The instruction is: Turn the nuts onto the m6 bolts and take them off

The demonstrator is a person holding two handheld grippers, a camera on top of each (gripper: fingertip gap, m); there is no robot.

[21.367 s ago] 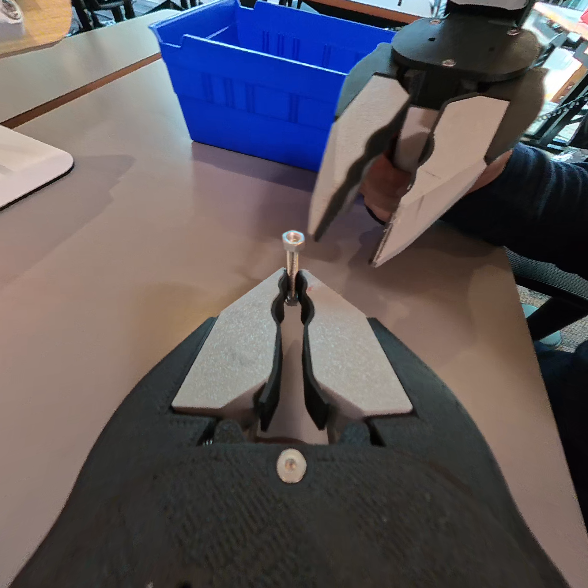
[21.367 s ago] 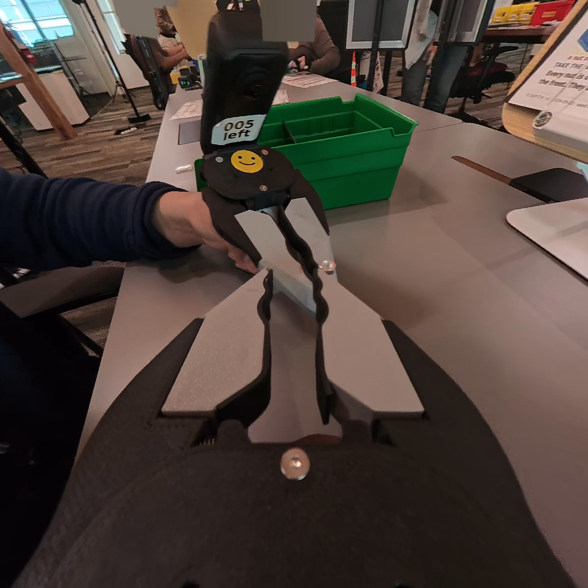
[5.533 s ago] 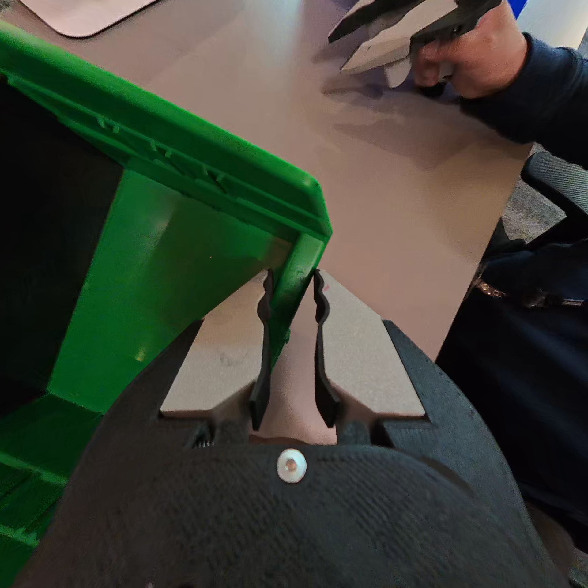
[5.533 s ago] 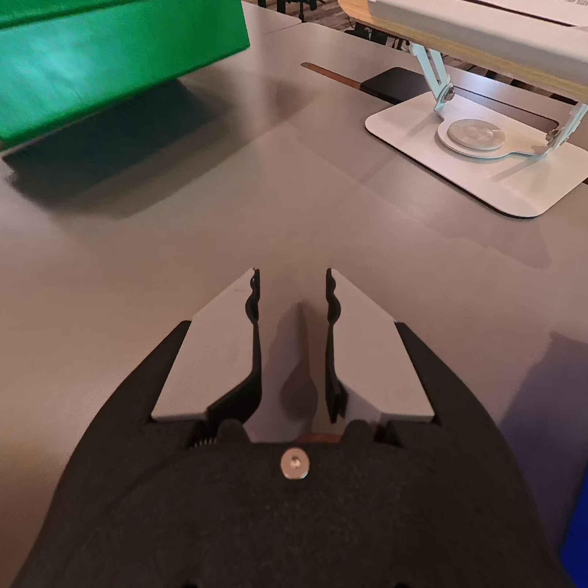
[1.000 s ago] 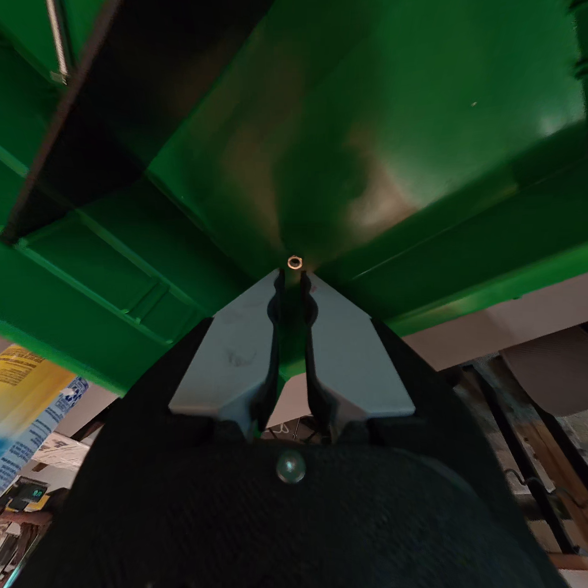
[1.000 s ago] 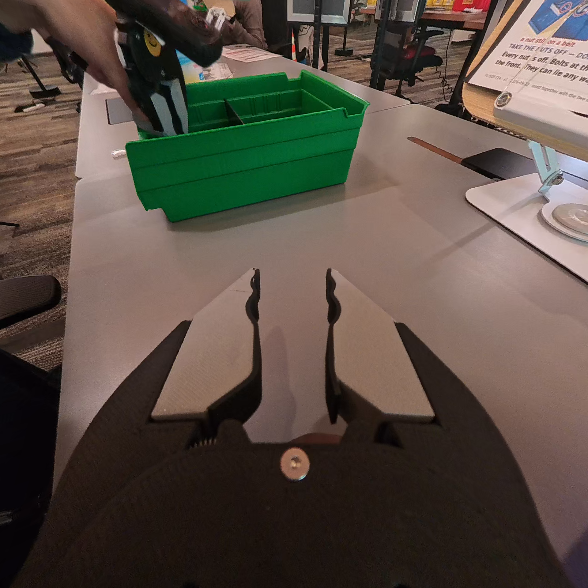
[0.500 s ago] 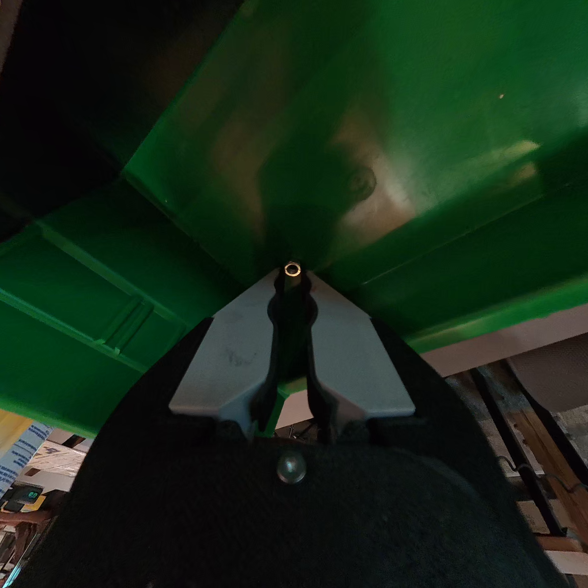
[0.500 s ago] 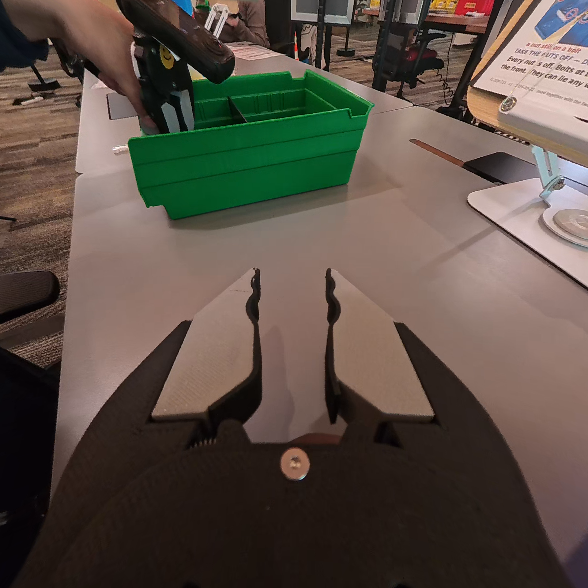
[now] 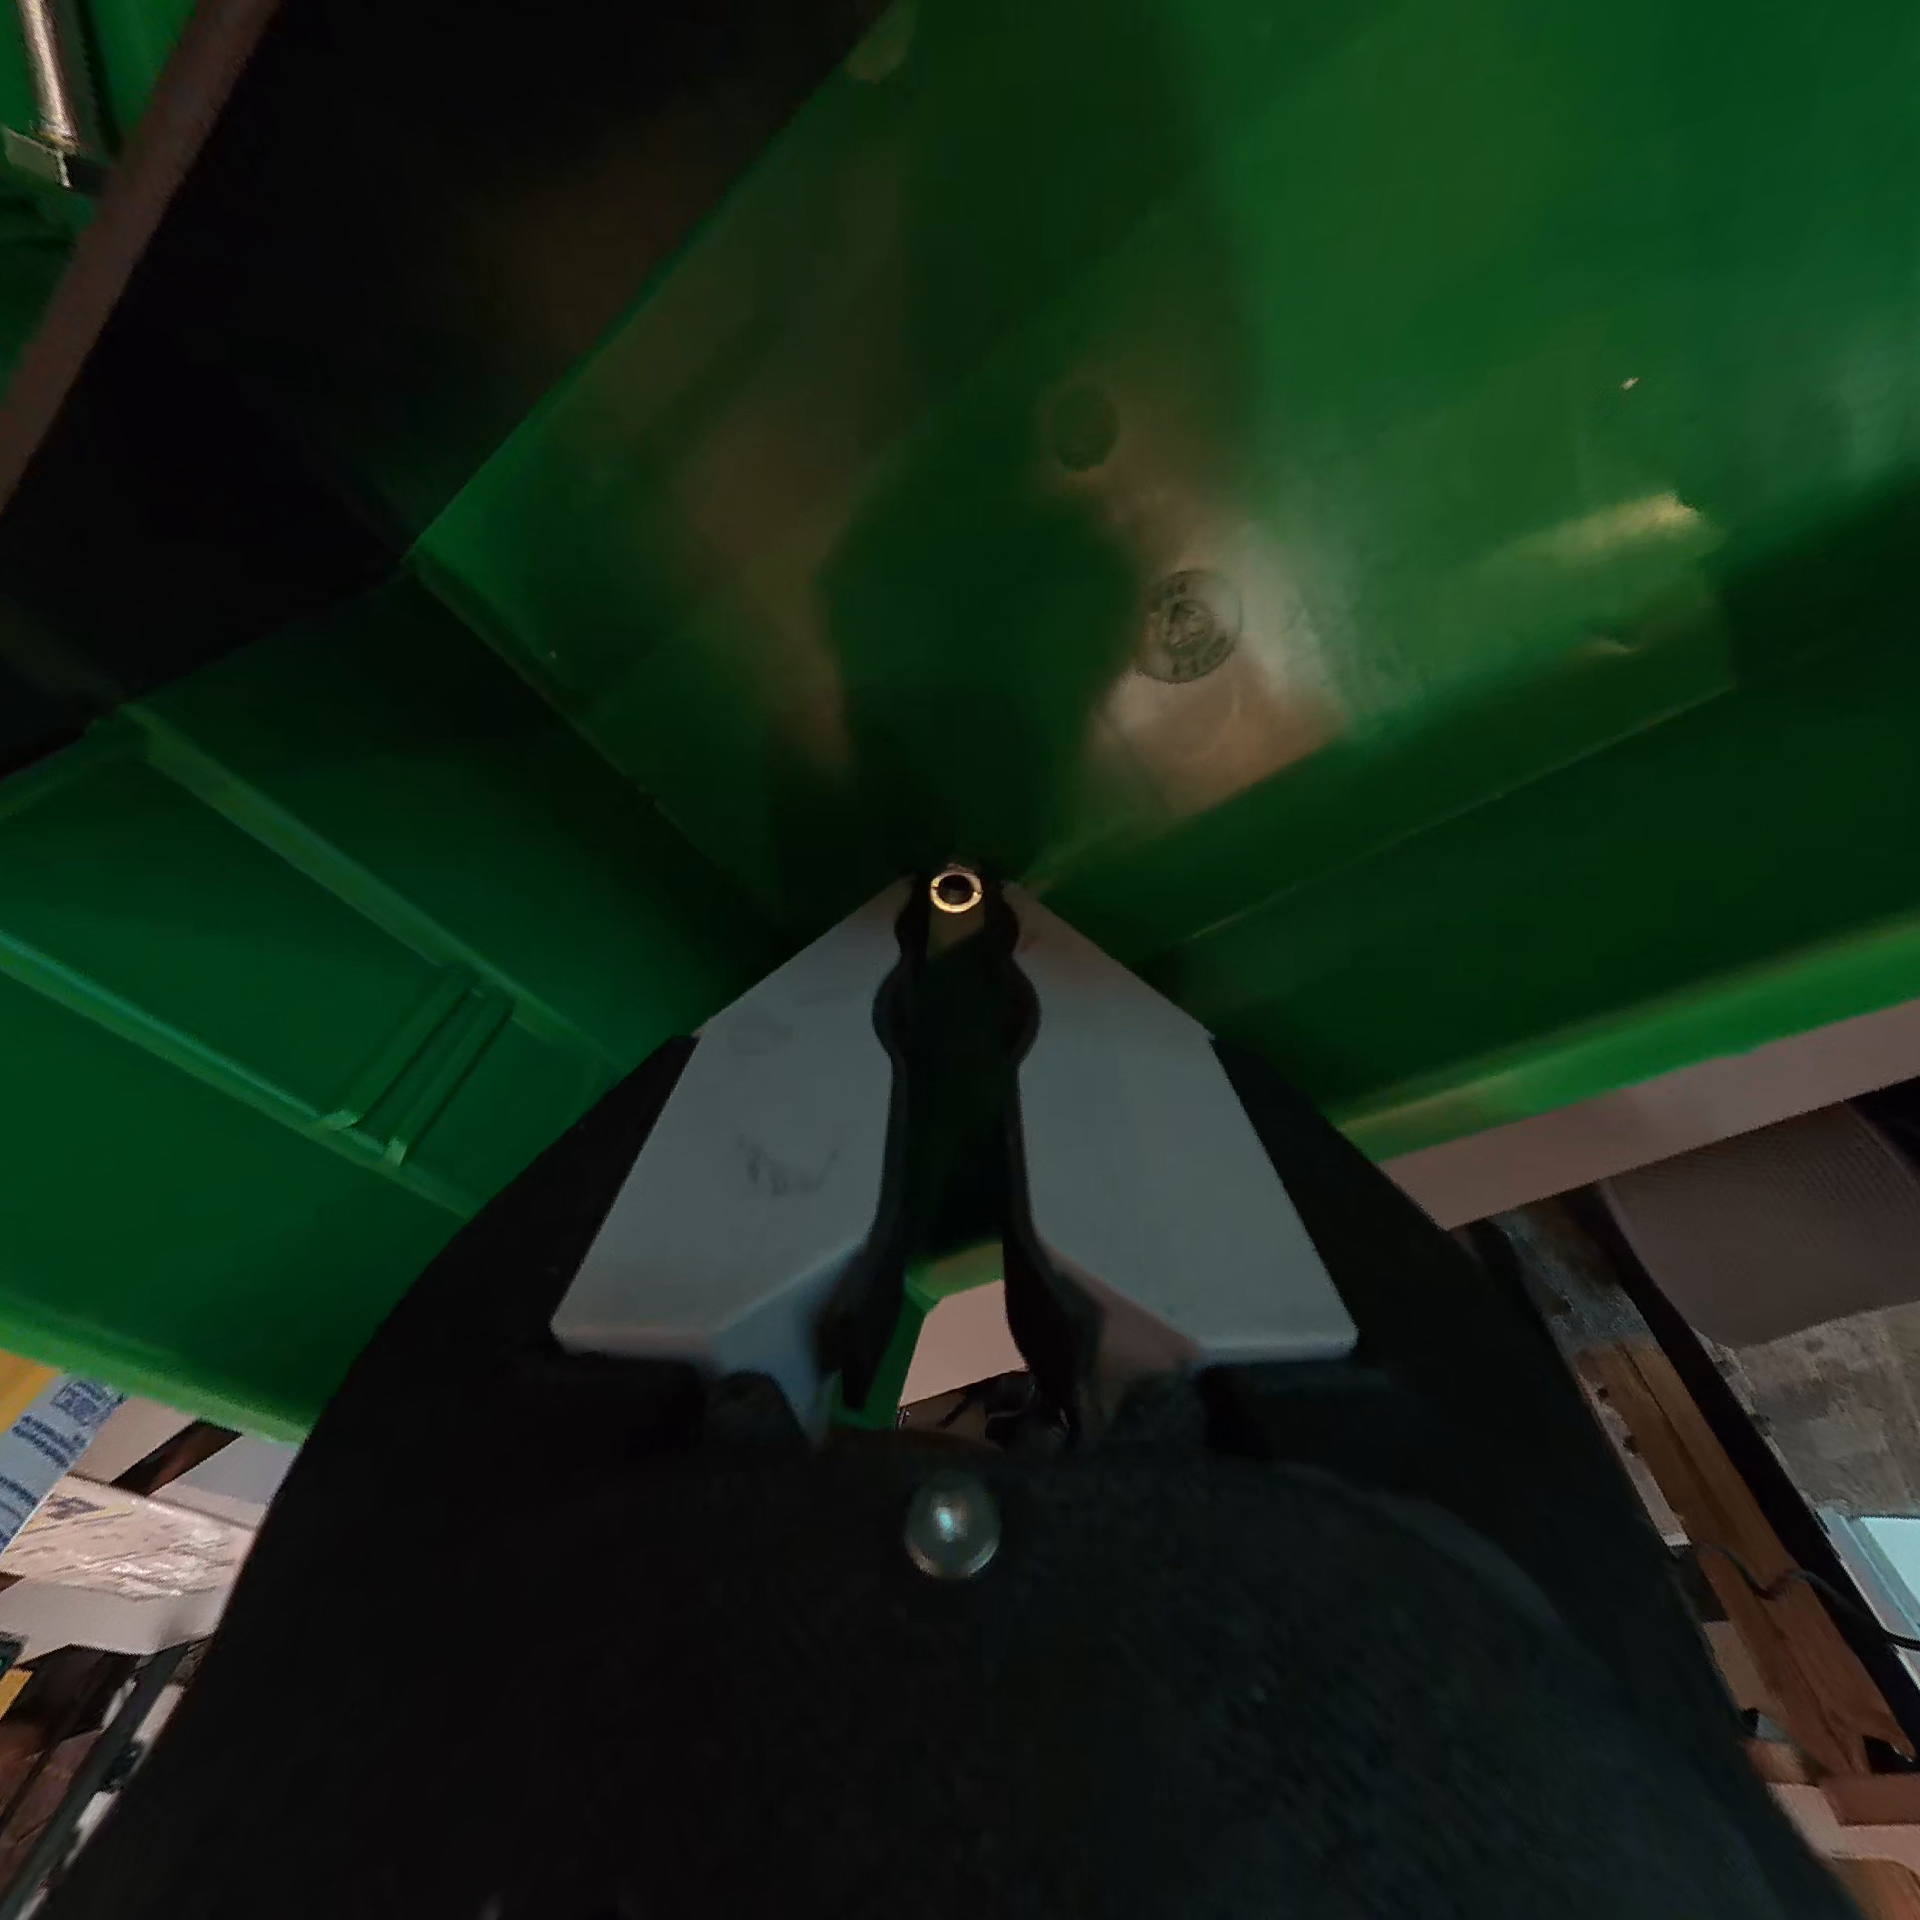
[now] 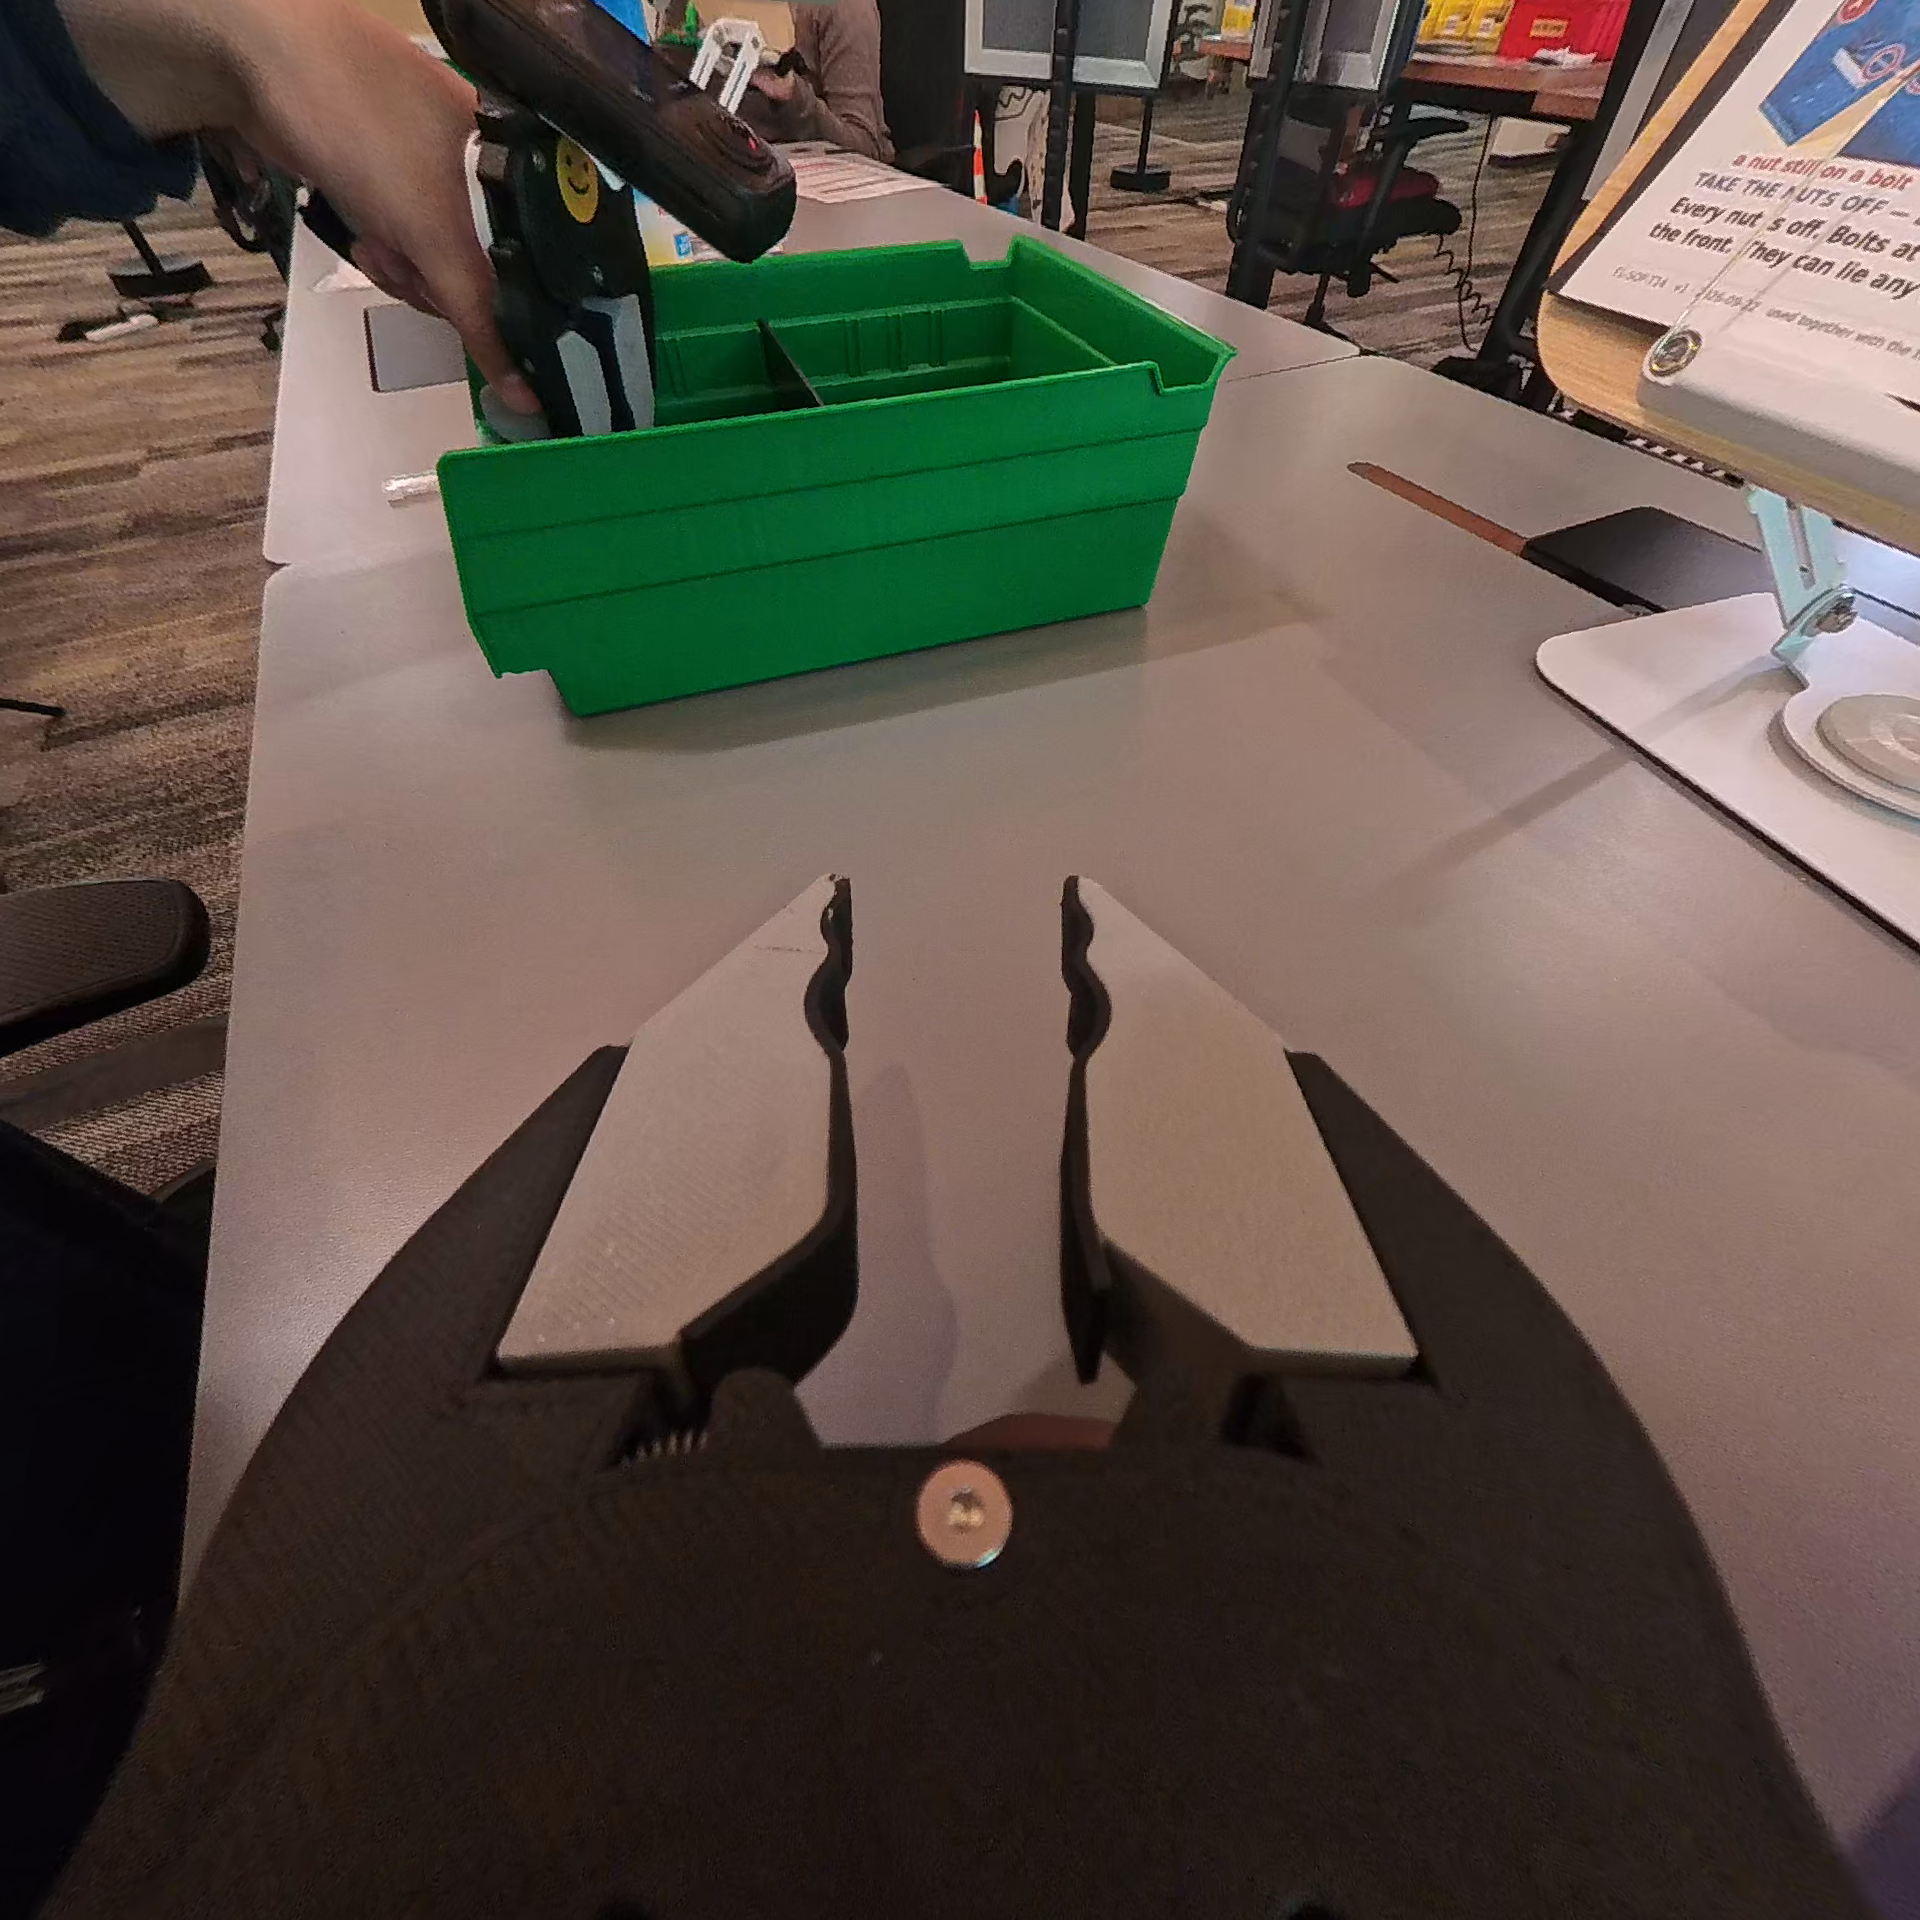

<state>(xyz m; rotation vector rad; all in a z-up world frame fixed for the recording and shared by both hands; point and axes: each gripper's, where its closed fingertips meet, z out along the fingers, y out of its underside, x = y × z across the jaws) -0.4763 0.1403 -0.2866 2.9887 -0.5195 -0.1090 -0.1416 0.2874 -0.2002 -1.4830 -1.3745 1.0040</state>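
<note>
Left gripper [image 9: 954,909] pitched down into bin [image 10: 831,520], jaws pinched on bolt [image 9: 954,891]; right gripper [image 10: 956,914] level, short of bin, jaws apart.

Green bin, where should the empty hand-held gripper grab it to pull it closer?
I'd pinch the top rim of the near long wall of the green bin, coming from above with the right hand-held gripper. That rim is thin, straight and bare there; the left hand-held gripper, holding a nut, fills the left end.
</note>
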